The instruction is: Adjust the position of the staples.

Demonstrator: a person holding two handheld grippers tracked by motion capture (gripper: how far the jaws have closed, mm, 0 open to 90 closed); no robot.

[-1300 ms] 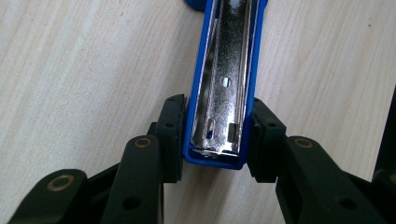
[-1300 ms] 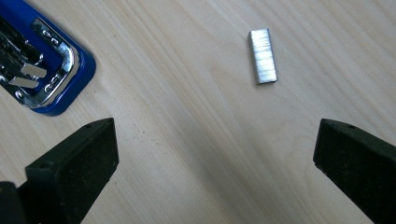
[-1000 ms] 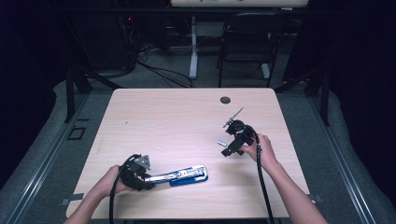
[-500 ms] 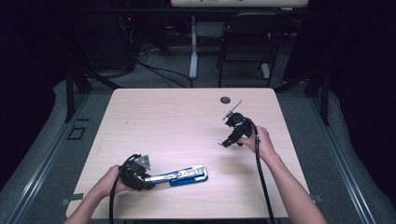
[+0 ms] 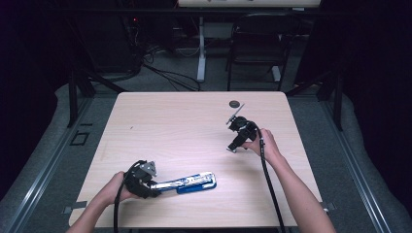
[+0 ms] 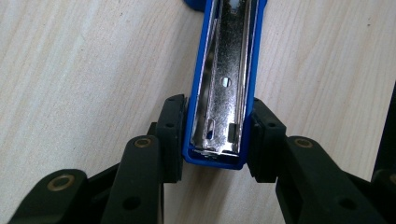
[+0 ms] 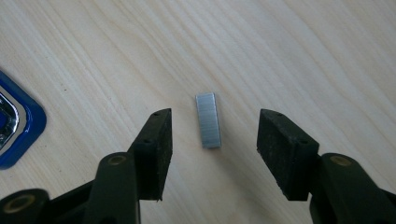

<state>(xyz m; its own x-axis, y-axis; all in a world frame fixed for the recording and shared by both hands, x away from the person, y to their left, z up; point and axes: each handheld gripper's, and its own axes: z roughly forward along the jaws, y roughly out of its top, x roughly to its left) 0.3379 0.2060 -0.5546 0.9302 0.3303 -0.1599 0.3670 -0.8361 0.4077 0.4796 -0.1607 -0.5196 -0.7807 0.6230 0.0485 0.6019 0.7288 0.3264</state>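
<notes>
Between your right gripper's (image 7: 212, 154) two black pads lies a small grey strip of staples (image 7: 208, 120), flat on the wood; the jaws have just been closing, yet each pad stands clear of the strip with bare desk showing on both sides. In the high view that right gripper (image 5: 234, 145) points down at the desk (image 5: 184, 126) in its right half, nearer the far edge than the near one, with your right hand (image 5: 260, 145) wrapped round its body and the cable trailing back along your forearm. A small dark round object (image 5: 235, 103) sits close to the far edge, a little beyond the gripper.

Your left gripper (image 6: 217, 140) is pinching the rear end of the blue stapler (image 6: 226, 74), one pad pressed on each blue side wall. The stapler lies open, its shiny metal channel facing up. In the high view the left gripper (image 5: 143, 177) and your left hand (image 5: 116, 187) sit near the desk's near edge, left of centre, and the stapler (image 5: 189, 182) stretches from the jaws toward the right, roughly along that edge. The stapler's blue corner (image 7: 18, 126) shows at the left border of the right gripper view, well apart from the staples.
</notes>
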